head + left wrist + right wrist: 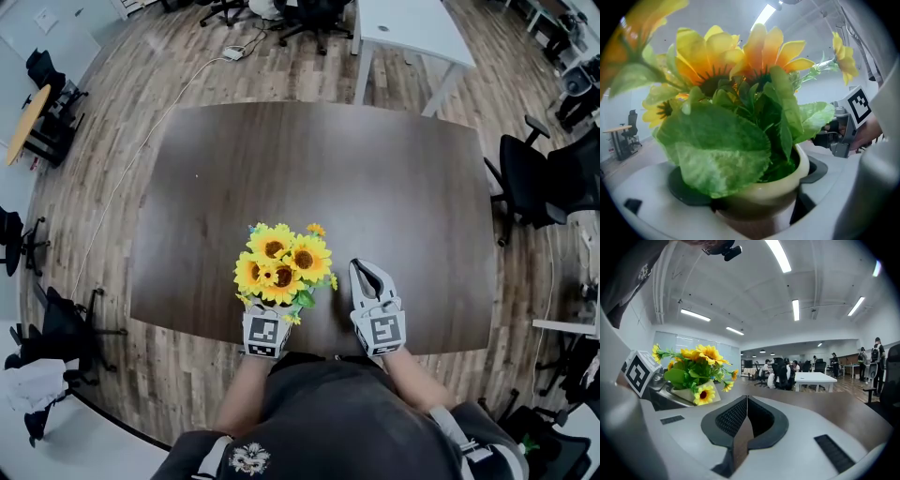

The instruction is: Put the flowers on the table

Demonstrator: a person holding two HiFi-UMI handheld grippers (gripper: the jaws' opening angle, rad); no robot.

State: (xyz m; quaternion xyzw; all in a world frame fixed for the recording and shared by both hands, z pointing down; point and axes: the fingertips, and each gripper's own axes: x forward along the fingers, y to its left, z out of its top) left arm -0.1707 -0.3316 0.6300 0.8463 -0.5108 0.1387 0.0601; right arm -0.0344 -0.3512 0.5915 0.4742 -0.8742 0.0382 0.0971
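A bunch of yellow sunflowers with green leaves stands in a cream pot. My left gripper is shut on that pot, over the near edge of the dark brown table. The blooms hide its fingertips from above, and I cannot tell whether the pot touches the tabletop. In the left gripper view the leaves and blooms fill the picture. My right gripper lies just right of the flowers, shut with nothing between its jaws. From the right gripper, the flowers show to the left.
A white table stands beyond the far edge. Black office chairs crowd the right side, more chairs the left. A cable runs over the wooden floor. People sit at desks far off.
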